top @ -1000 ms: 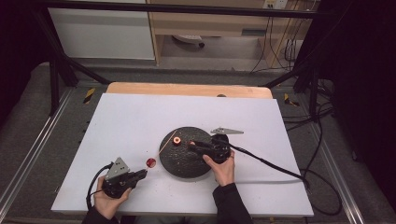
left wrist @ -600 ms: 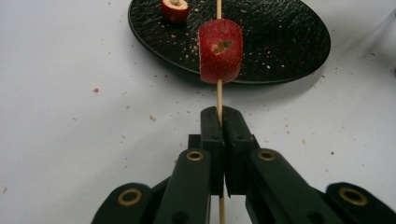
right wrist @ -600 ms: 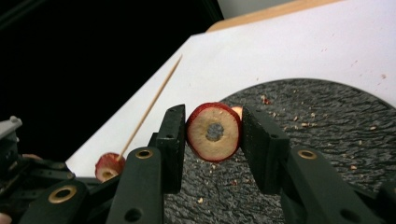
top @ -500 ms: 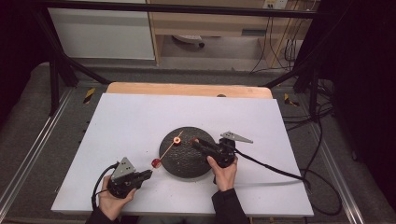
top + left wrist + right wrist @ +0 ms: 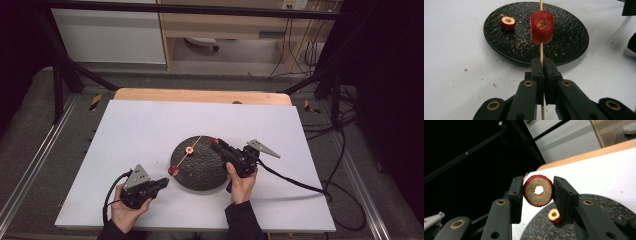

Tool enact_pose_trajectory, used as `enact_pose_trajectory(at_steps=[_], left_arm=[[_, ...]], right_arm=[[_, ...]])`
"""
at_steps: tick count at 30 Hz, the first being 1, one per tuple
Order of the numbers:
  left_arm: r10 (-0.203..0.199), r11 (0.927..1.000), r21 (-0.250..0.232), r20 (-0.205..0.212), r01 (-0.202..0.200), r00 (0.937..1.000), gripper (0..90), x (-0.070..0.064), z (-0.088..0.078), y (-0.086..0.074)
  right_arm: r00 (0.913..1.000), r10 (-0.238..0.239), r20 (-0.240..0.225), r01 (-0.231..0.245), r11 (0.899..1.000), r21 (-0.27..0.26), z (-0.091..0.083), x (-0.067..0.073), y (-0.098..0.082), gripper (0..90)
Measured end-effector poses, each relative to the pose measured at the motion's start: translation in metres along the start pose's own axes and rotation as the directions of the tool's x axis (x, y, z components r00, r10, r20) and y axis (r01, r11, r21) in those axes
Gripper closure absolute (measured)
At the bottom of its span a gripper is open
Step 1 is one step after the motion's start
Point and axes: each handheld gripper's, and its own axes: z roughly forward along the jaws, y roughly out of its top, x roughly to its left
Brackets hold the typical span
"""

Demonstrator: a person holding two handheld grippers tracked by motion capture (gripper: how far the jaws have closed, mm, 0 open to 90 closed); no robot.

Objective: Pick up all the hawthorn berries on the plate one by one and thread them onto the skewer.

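Left claw (image 5: pixel 162 183) shifted right toward plate (image 5: pixel 200 175), skewer (image 5: pixel 187 151) now slanting across it; right claw (image 5: pixel 214 144) swung up-right, cored fruit slice (image 5: pixel 538 190) lifted off plate.

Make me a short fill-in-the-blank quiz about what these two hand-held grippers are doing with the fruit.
1. The left gripper is shut on a thin wooden ____.
2. The right gripper holds a cored red fruit piece with a ____ through its middle.
3. One more fruit piece lies on the ____ plate.

Missing words: skewer; hole; black
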Motion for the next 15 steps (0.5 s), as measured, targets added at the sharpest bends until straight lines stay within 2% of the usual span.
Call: enact_pose_trajectory(at_steps=[6, 15], left_arm=[[-0.010, 0.9999, -0.009, 0.002, 0.010, 0.9999, 88.0, -0.001, 0.001, 0.003], [0.002, 0.9997, -0.026, 0.015, -0.001, 0.9999, 88.0, -0.010, 0.008, 0.011]], right_arm=[[0.9999, 0.013, -0.003, -0.013, 0.997, -0.072, 0.001, -0.001, 0.007, 61.8], [0.9993, 0.032, -0.021, -0.035, 0.990, -0.136, 0.004, -0.003, 0.014, 61.8]])
